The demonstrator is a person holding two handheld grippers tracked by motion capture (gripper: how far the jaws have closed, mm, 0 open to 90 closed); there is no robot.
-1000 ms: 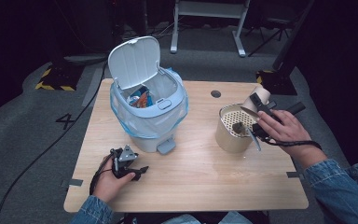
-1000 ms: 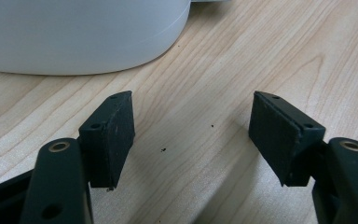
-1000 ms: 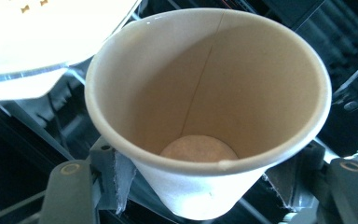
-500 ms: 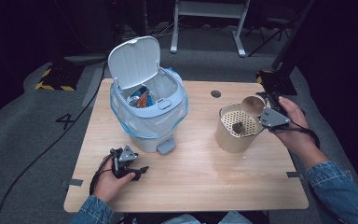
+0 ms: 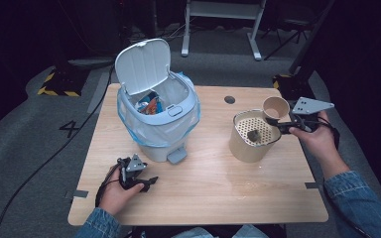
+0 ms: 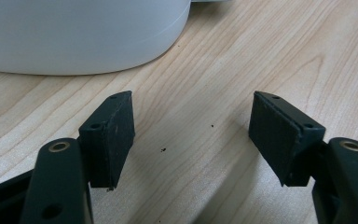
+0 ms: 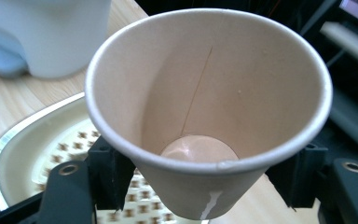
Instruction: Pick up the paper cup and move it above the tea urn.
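The small tan paper cup (image 7: pixel 205 116) sits gripped in the right gripper (image 5: pixel 284 120), just over the round beige strainer pot (image 5: pixel 250 148) near the bench's right edge. Keep it squeezed gently and carry it level to the open white bin (image 5: pixel 158 119). The left gripper (image 5: pixel 138 174) rests empty, jaws spread wide, near the front edge.

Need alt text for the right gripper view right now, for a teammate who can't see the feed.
An empty paper cup, mouth tipped toward the camera, sits clamped between the right gripper's two black jaws. Beneath it lies the perforated top of a beige canister on the wooden table, with a white bin behind.
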